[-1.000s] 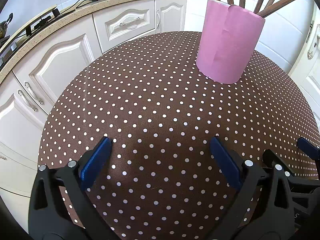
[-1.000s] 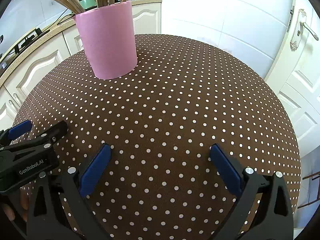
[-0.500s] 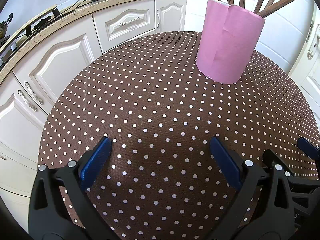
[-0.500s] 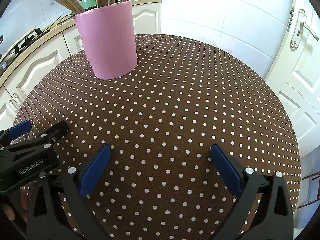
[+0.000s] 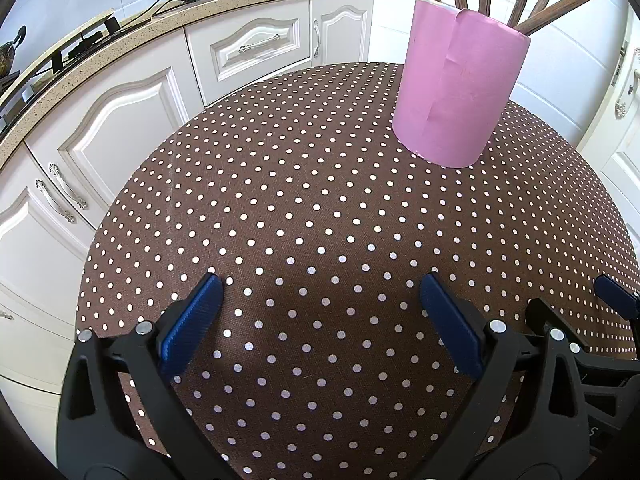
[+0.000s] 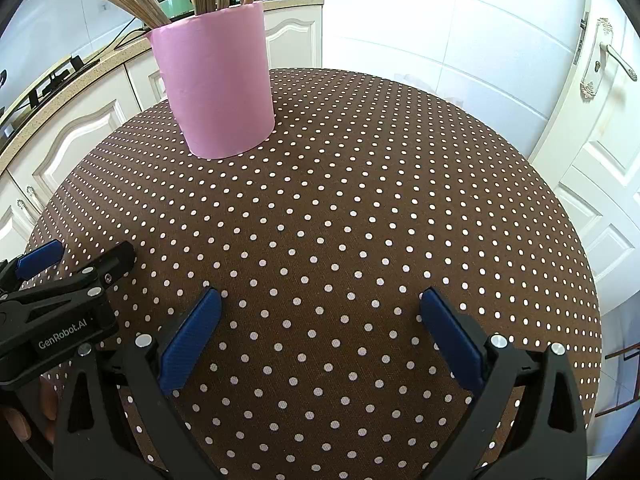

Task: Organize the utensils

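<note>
On the dotted worktop, from the left wrist, nothing has shifted over the last second: the left claw hangs released and empty, well apart from the pink holder with the wooden utensils upright inside. From the right wrist, the right claw is equally spread and idle. No loose utensil remains; the sorting looks finished.
</note>
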